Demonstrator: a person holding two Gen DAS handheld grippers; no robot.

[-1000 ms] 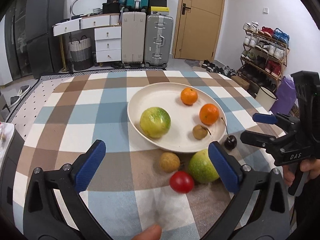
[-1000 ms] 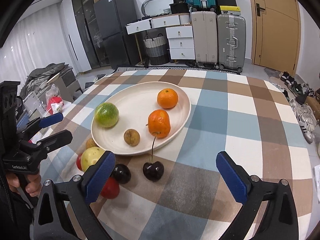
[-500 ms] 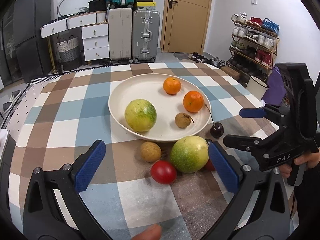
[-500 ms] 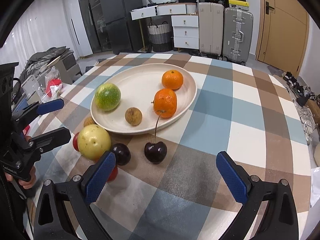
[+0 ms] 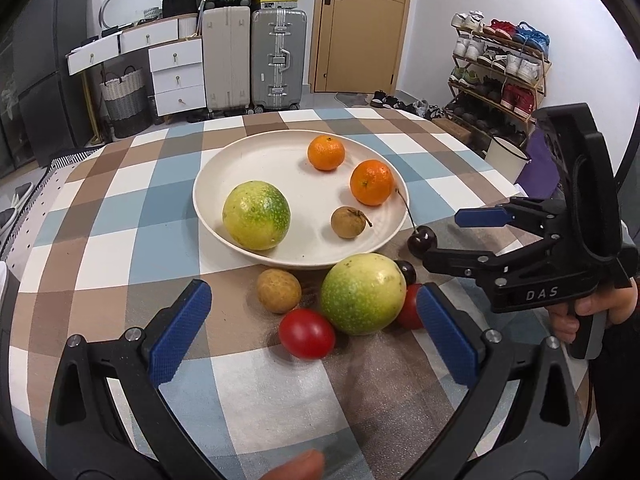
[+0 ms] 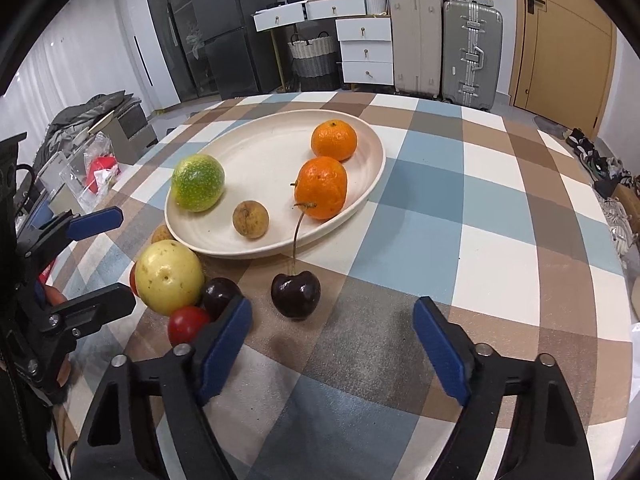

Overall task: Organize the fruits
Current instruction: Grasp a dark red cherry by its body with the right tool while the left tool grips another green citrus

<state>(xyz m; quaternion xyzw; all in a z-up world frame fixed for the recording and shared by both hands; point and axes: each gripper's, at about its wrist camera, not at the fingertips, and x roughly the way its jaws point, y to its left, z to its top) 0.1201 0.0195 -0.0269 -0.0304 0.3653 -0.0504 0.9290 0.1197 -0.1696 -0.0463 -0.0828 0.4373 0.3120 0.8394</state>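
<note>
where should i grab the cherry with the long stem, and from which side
Grip the round body of the cherry across its widest part, coming down from above and the near side. The stem rises and leans toward the plate, too thin to pinch, and the right hand-held gripper already brackets it, jaws closing.

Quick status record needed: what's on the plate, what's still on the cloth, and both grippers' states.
plate: two oranges, green-yellow round fruit, small brown fruit
off plate: larger green-yellow fruit, brown fruit, two red tomatoes, stemmed cherry, second cherry
left gripper: open, empty
right gripper: closing, nothing between the jaws, stemmed cherry just ahead
</note>
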